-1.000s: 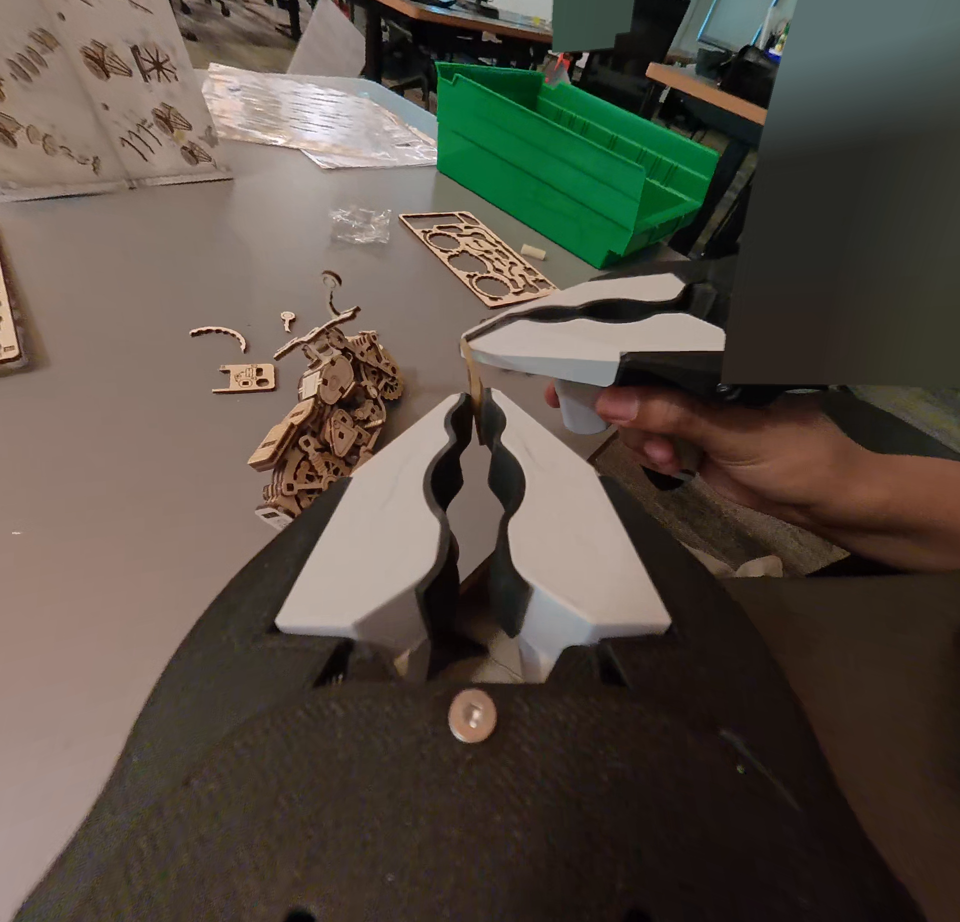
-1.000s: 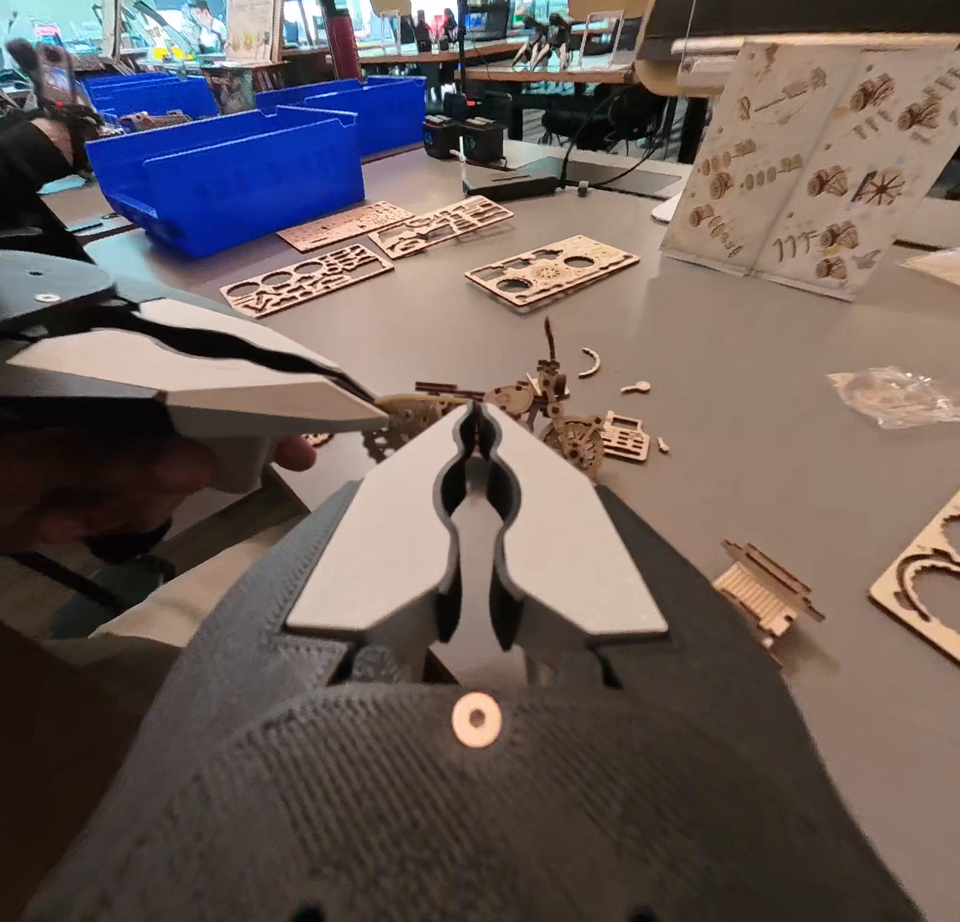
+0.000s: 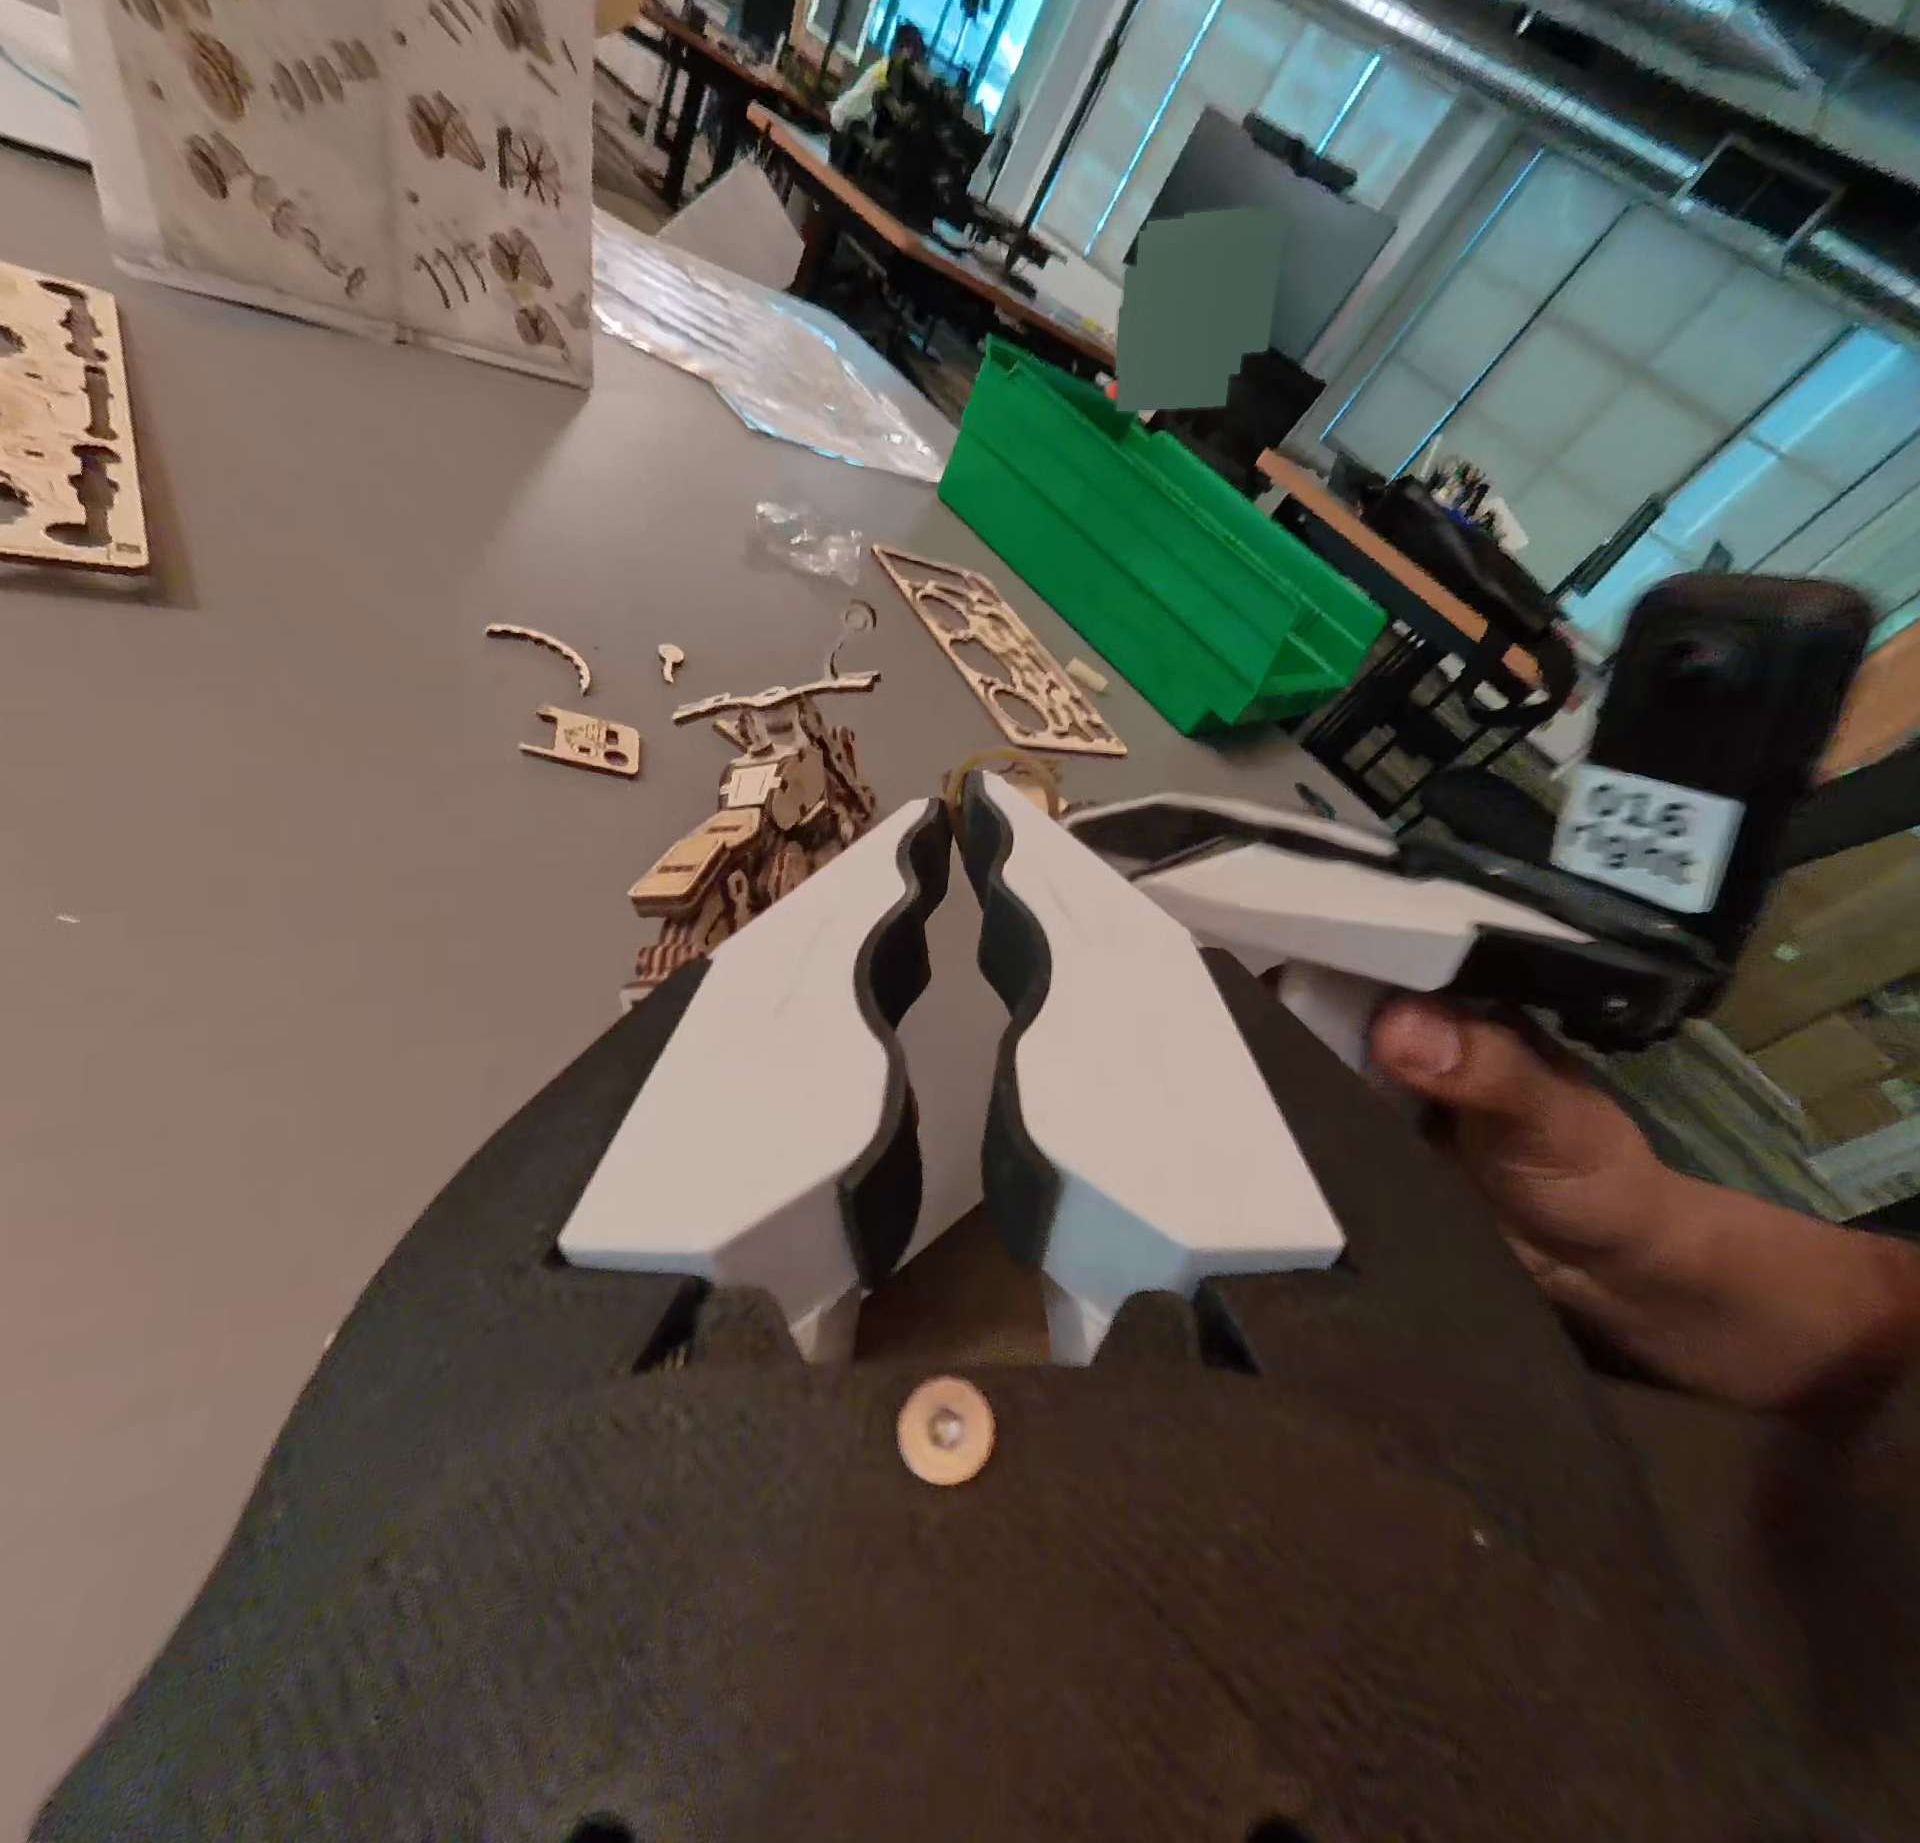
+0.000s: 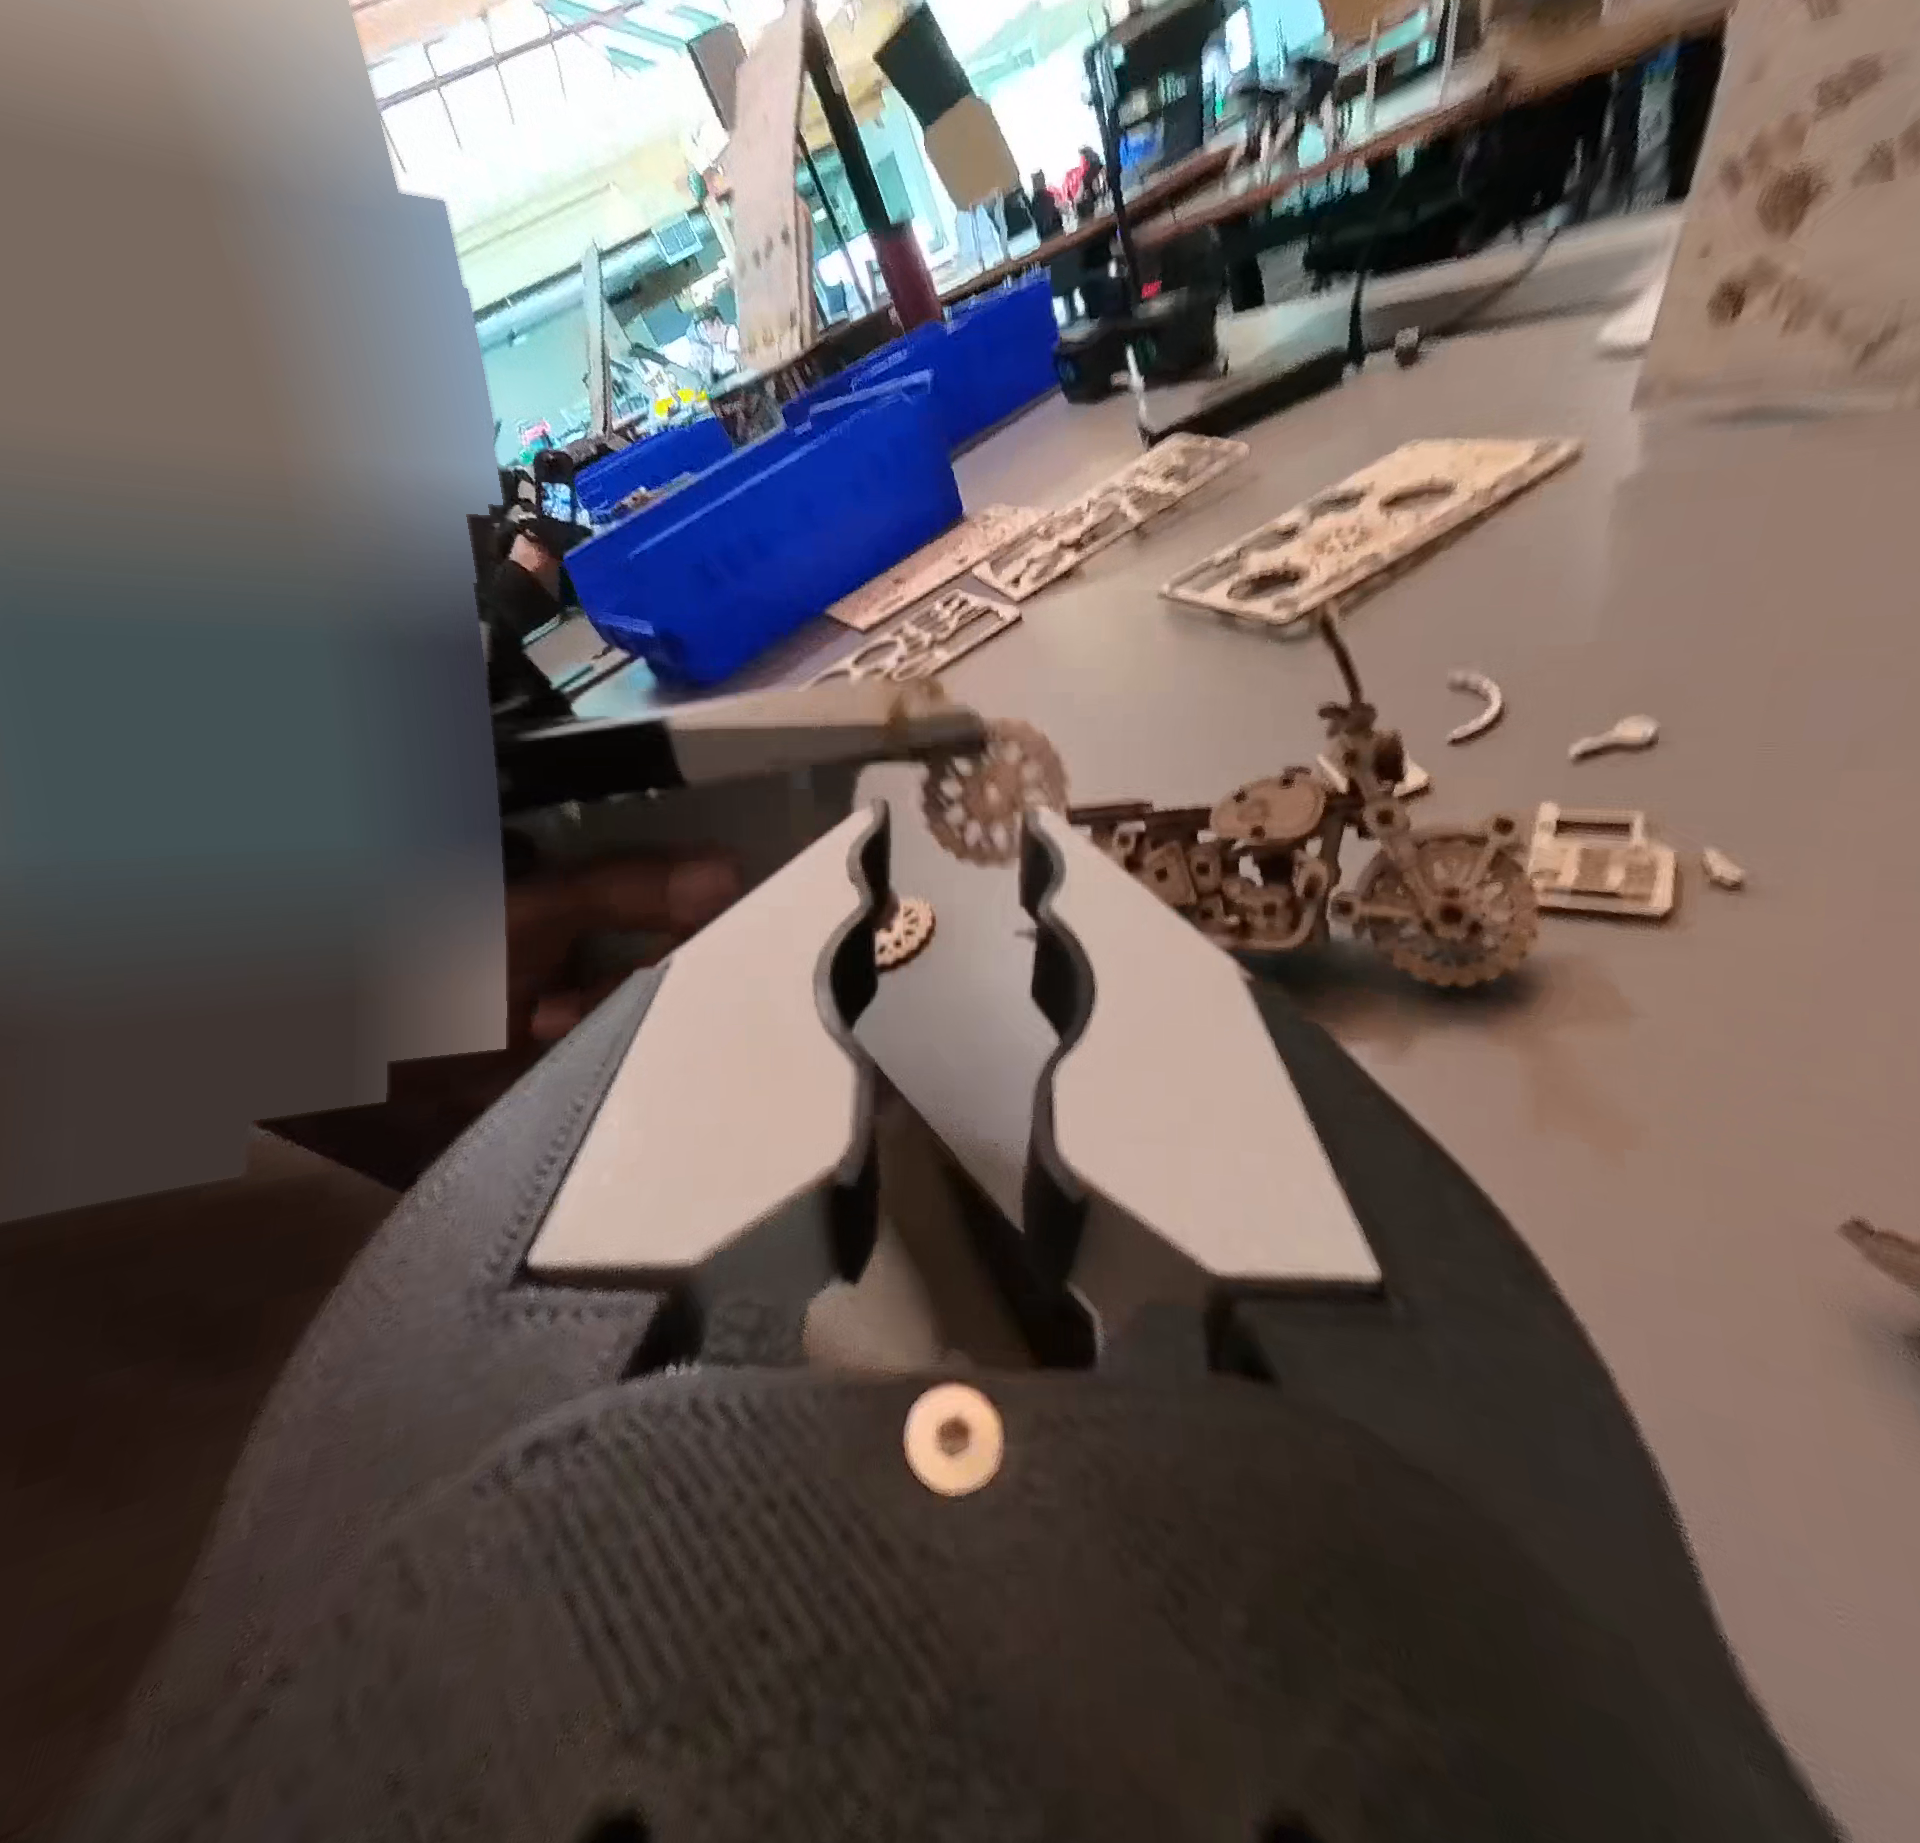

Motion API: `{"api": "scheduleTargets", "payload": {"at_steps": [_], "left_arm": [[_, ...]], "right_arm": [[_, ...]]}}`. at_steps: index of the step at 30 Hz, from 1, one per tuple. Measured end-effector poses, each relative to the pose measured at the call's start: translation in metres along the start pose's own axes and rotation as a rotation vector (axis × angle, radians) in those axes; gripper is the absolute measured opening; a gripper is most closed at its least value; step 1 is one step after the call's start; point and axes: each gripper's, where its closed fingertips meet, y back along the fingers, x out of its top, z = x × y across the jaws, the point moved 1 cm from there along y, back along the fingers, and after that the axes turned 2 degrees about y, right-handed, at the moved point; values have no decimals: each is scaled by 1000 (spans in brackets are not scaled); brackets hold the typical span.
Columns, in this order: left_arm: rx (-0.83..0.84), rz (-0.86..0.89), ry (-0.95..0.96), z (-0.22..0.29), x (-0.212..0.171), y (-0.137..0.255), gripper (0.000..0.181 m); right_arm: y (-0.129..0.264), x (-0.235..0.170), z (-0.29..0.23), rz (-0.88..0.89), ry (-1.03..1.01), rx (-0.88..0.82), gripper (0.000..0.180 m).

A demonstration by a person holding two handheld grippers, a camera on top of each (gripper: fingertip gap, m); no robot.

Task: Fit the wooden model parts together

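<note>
Pinched at the very tips of the left claw (image 3: 954, 806), toothed wheel (image 4: 992, 794) liable to twist loose before right claw (image 4: 956, 837), spread empty just beneath.

1. A grey table (image 3: 312, 858) carries everything.
2. A wooden motorcycle model (image 4: 1340, 879) stands upright on it, near the middle.
3. Just beside the model lie loose wooden bits: a curved strip (image 3: 540, 645), a small key-shaped piece (image 3: 670, 659) and a flat slotted plate (image 3: 582, 744).
4. A small gear (image 4: 902, 929) lies flat near the table's edge.
5. Cut-out wooden sheets (image 4: 1371, 531) lie farther back, with another sheet (image 3: 997, 666) beside a green bin (image 3: 1143, 567).
6. Blue bins (image 4: 769, 546) sit on the opposite side.
7. A crumpled clear bag (image 3: 810, 536) lies near the green bin.
8. A printed instruction sheet (image 3: 343, 120) stands propped at the back.
</note>
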Motion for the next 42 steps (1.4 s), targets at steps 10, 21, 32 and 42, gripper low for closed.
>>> {"api": "scheduleTargets", "payload": {"at_steps": [10, 21, 32, 42], "left_arm": [[96, -63, -404, 18, -13, -8, 4], [74, -46, -430, 26, -11, -5, 3], [36, -33, -438, 37, -12, -5, 3], [-62, 17, -256, 41, -3, -1, 2]], "right_arm": [[6, 7, -3, 3, 196, -100, 14], [5, -6, -4, -50, -134, 88, 3], [14, 4, 20, -52, 28, -18, 0], [16, 1, 28, -146, 53, -28, 1]]}}
